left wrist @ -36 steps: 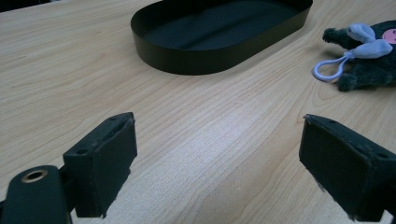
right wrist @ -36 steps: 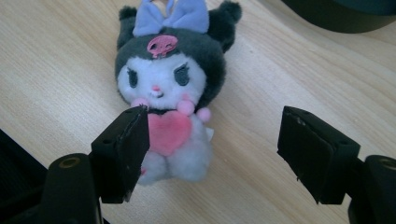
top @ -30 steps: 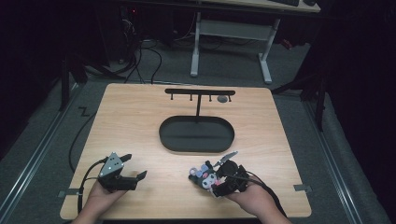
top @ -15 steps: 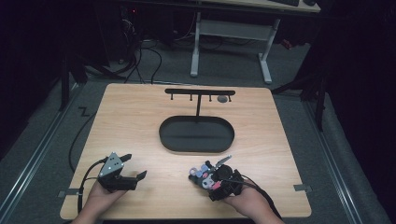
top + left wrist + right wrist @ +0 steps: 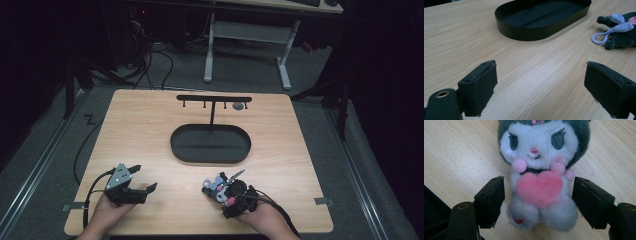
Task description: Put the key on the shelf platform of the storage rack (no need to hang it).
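Lying face-up on the tabletop (image 5: 150, 130), near the front edge at about five o'clock: small plush toy (image 5: 218, 186), grey and white, pink heart on its chest, pale loop cord at the head end. Straddled at the body by the right gripper (image 5: 537, 200), jaws spread either side with a sliver of gap at each flank, having just been narrowing a little with the toy between them but not yet pinching it. Judged as the grasp step, closing stage just begun. Calling next for a gentle, even squeeze across the soft torso before any lift, probably toward the black oval tray (image 5: 210, 145) at centre or the hook stand (image 5: 214, 99) rising from it at twelve o'clock. Parked low at seven o'clock, left gripper (image 5: 540, 85), jaws wide apart, nothing between them, aimed across bare wood toward tray and toy.
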The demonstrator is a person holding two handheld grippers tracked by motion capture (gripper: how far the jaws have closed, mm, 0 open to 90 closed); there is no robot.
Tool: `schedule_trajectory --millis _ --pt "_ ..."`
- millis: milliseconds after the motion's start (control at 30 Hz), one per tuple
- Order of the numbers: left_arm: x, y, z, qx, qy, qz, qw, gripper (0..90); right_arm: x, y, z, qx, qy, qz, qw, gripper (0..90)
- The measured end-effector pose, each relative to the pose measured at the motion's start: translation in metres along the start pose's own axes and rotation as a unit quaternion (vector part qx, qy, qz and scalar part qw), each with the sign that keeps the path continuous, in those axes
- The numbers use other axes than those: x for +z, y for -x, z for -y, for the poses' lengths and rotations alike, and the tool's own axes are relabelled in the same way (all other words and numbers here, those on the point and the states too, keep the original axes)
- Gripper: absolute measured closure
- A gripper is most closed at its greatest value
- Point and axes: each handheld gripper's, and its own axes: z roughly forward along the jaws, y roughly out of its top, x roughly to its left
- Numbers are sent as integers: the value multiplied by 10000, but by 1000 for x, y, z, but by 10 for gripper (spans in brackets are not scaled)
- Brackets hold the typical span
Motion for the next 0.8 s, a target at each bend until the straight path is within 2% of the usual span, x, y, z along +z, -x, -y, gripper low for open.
schedule_trajectory --millis 100,233,300,500,667,800 --pt "0 0 0 0 -2 2 10000 121 0 1 0 7 -4 -68 10000 264" --pt "0 0 0 0 -1 0 10000 121 -1 1 0 50 47 2 10000 411" --pt "0 0 0 -2 -2 -2 10000 121 -2 1 1 87 77 8 9999 449" --pt "0 0 0 -2 2 -9 10000 121 -5 2 0 112 102 8 9999 474" --pt "0 0 0 0 0 -10 10000 121 -12 8 0 344 244 58 9991 475" --pt "0 0 0 0 -2 -12 10000 121 -16 14 0 436 304 113 9985 474"
